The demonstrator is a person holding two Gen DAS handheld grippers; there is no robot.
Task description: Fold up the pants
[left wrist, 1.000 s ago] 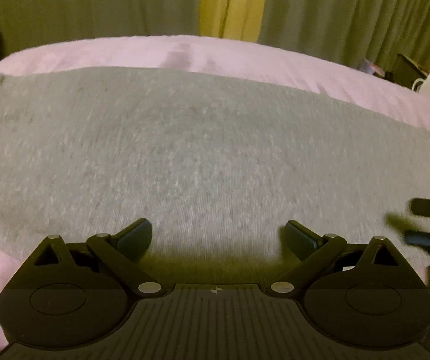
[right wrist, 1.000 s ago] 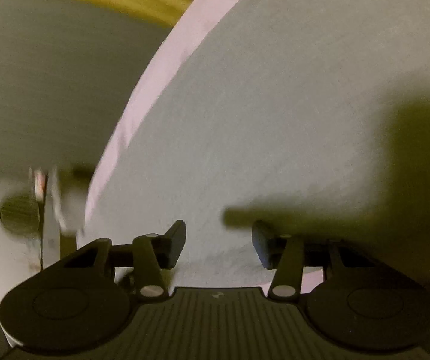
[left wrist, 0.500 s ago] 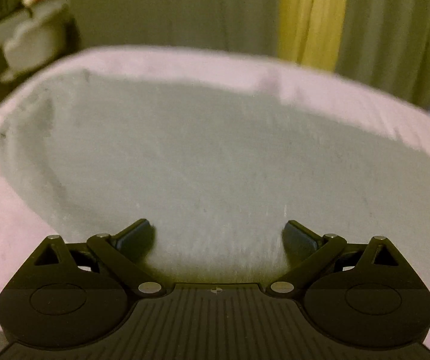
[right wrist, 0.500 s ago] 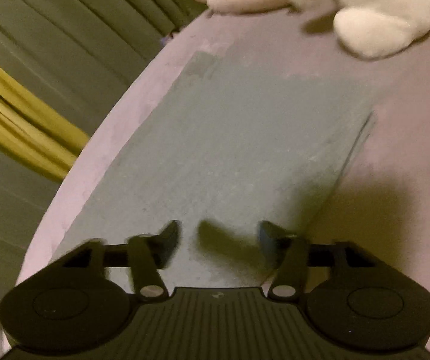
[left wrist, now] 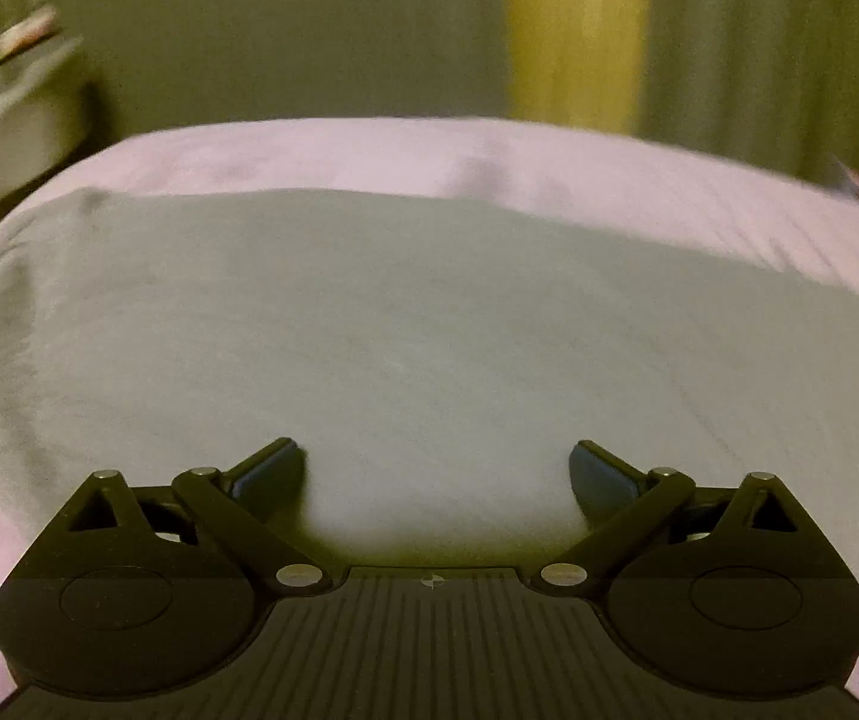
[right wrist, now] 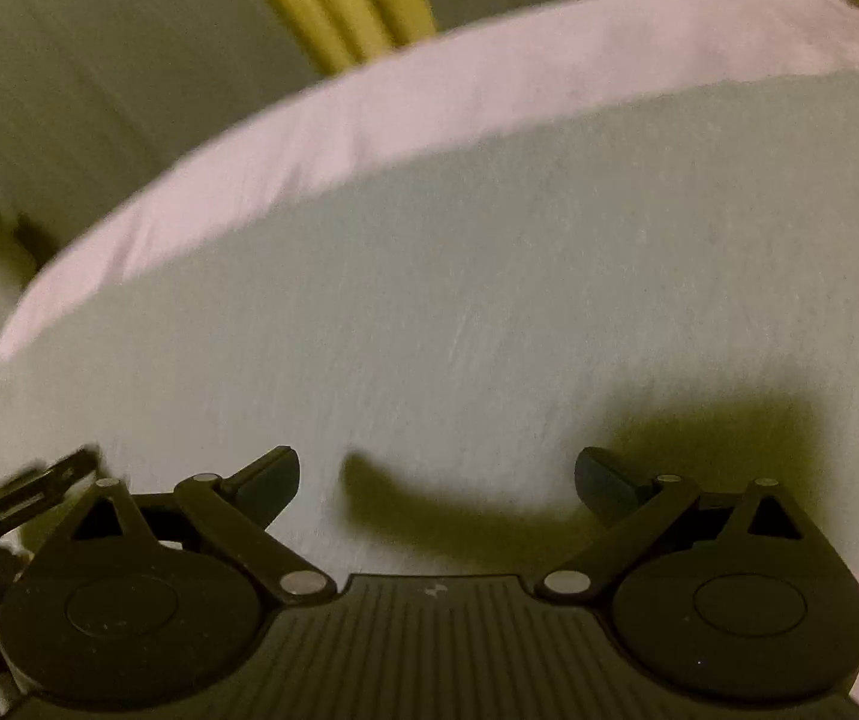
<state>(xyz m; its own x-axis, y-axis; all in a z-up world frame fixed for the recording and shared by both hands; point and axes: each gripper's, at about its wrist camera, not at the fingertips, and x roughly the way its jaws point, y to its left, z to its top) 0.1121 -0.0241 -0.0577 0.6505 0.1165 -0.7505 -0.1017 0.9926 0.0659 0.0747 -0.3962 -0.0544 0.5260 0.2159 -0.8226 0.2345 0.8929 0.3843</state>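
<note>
Pink bedsheet (left wrist: 369, 150) carries the grey pants (left wrist: 429, 330) flat, long axis running left to right; both claws hang over the near edge, left claw (left wrist: 438, 468) spread and empty, right claw (right wrist: 436, 474) opening, nothing between.

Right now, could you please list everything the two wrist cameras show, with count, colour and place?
pants: one, grey, spread flat on the bed sheet.
bed sheet: one, pale pink, under the pants.
curtains: grey-green with one yellow strip, behind the bed.
blurred things: pale, beyond the bed's left end; too blurred to name.
left gripper: one, black, open over the pants, nothing between its jaws.
right gripper: one, black, jaws opening over the pants, nothing between them.
</note>
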